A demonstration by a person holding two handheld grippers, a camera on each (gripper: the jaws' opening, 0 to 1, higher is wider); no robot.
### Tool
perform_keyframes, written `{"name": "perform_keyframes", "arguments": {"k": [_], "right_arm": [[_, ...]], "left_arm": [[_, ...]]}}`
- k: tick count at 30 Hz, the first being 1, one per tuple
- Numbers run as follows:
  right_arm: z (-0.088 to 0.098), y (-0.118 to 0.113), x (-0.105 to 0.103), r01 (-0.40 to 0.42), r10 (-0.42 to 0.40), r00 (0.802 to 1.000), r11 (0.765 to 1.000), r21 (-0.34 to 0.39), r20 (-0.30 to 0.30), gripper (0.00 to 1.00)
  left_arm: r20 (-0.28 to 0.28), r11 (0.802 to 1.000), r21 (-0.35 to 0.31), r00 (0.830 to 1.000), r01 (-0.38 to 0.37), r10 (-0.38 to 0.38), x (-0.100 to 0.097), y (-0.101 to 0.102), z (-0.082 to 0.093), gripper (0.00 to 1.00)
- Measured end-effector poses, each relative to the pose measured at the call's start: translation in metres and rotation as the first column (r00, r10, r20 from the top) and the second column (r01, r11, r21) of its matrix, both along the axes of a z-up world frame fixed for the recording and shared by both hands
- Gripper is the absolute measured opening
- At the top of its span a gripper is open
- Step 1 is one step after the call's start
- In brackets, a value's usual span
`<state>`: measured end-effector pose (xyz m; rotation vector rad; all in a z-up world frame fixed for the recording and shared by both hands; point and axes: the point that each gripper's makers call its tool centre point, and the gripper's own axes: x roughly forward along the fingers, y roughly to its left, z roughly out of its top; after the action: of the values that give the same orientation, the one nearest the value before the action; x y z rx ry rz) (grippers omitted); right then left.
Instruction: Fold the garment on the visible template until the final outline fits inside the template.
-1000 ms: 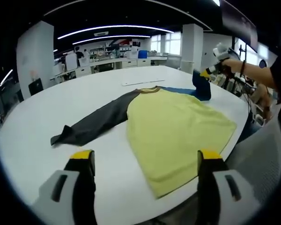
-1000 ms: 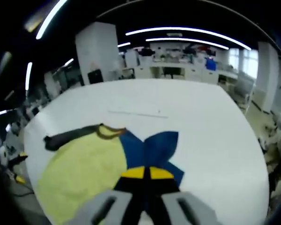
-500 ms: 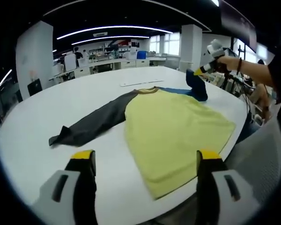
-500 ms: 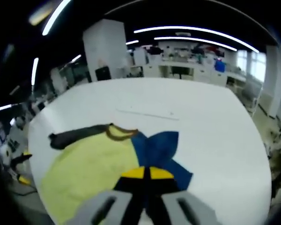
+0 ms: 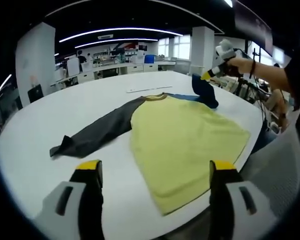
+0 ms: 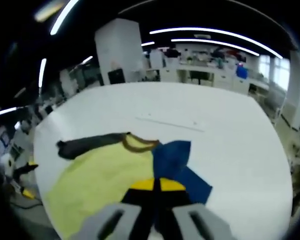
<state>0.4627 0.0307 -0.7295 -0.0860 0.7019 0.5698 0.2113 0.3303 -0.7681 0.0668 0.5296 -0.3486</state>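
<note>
A long-sleeved shirt lies flat on the white table (image 5: 50, 110): yellow body (image 5: 180, 142), dark grey sleeve (image 5: 97, 131) stretched to the left, brown collar (image 5: 155, 96). Its blue sleeve (image 5: 204, 91) is lifted off the table at the far right, and my right gripper (image 5: 208, 76), held by a person's hand, is shut on it. In the right gripper view the blue sleeve (image 6: 172, 157) runs up into the closed yellow-tipped right gripper (image 6: 154, 185), over the yellow body (image 6: 100, 175). My left gripper (image 5: 152, 167) stands open above the table's near edge, holding nothing.
A thin pale strip (image 5: 149, 89) lies on the table beyond the collar, also in the right gripper view as a strip (image 6: 170, 123). The person's arm (image 5: 270, 75) reaches in from the right. Desks, shelves and pillars stand in the room behind.
My right gripper has carried the blue sleeve higher and leftward over the shirt's shoulder. The left gripper has stayed open in place.
</note>
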Motion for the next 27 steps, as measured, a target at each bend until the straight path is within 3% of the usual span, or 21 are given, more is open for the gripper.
{"name": "perform_keyframes", "arguments": {"k": [27], "right_arm": [[0.008, 0.054, 0.000, -0.047, 0.048, 0.999, 0.997, 0.059, -0.009, 0.00]], "left_arm": [[0.011, 1.000, -0.009, 1.000, -0.013, 0.013, 0.003, 0.002, 0.000, 0.86]]}}
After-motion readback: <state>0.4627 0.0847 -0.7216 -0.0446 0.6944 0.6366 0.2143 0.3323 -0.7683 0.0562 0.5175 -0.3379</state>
